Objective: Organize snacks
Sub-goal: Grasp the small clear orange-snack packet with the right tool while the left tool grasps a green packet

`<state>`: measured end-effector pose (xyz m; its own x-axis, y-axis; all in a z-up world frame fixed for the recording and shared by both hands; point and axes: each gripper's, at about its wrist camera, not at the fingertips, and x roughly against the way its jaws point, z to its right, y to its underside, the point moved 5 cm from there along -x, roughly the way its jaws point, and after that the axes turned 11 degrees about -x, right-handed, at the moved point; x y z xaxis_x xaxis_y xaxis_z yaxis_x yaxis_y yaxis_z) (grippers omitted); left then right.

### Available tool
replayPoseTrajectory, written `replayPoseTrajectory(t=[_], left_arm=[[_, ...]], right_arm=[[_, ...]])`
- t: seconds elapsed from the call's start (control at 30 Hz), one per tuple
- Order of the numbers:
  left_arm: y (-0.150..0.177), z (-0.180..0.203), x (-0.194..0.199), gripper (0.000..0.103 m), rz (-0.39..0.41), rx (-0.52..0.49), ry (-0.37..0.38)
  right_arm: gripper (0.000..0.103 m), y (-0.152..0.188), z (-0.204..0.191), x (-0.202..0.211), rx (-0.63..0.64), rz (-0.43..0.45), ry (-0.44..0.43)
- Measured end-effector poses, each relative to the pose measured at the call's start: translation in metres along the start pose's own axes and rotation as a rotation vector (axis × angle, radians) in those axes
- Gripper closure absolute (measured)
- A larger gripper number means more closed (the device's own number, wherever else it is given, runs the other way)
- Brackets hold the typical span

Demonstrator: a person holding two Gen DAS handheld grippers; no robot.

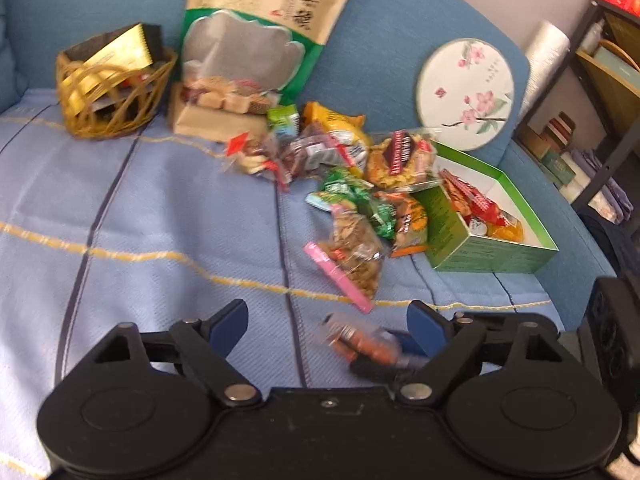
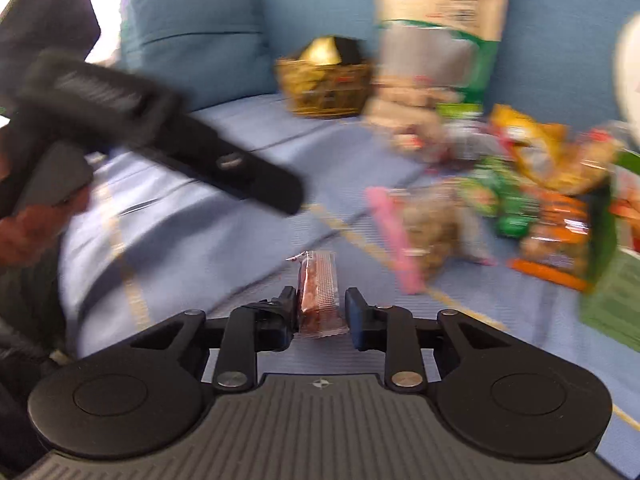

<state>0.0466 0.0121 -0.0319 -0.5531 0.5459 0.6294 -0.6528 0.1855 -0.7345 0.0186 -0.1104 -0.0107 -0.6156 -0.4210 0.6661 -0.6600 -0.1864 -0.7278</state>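
In the right wrist view my right gripper [image 2: 321, 294] is shut on a brown snack packet [image 2: 320, 300], which stands on edge between the pads above the blue cloth. The left wrist view shows that same packet [image 1: 352, 338] blurred, low between the widely spread fingers of my open left gripper [image 1: 326, 316], with the right gripper [image 1: 384, 356] reaching in from the right. A loose pile of snack packets [image 1: 340, 168] lies beyond, beside an open green box [image 1: 460, 240] that holds several packets.
A wicker basket [image 1: 112, 92] with a gold pack stands at the back left, next to a large beige and green bag [image 1: 248, 52]. A round flowered fan [image 1: 466, 92] leans on the blue sofa back. Dark shelves [image 1: 600, 100] stand at the right. A hand [image 2: 24, 224] holds the left gripper.
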Motion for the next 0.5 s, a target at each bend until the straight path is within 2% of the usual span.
replayPoseTrajectory(t=[0.07,0.2,0.3,0.4,0.5], left_arm=[[-0.007,0.004,-0.003,0.000,0.011,-0.017,0.001],[-0.023,0.015,-0.013,0.000,0.027,-0.063,0.011],[-0.037,0.026,-0.027,0.000,0.041,-0.118,0.014],[-0.052,0.034,-0.049,0.000,0.043,-0.124,0.047],[-0.067,0.038,-0.076,0.015,0.034,-0.091,0.071]], right_arm=[[0.056,0.000,0.018,0.002,-0.044,-0.008,0.072],[0.056,-0.003,0.045,0.008,-0.108,-0.010,0.144],[0.056,-0.004,0.057,0.011,-0.142,-0.024,0.159],[0.055,-0.001,0.063,0.013,-0.164,-0.031,0.178],[0.054,0.001,0.063,0.013,-0.164,-0.028,0.188]])
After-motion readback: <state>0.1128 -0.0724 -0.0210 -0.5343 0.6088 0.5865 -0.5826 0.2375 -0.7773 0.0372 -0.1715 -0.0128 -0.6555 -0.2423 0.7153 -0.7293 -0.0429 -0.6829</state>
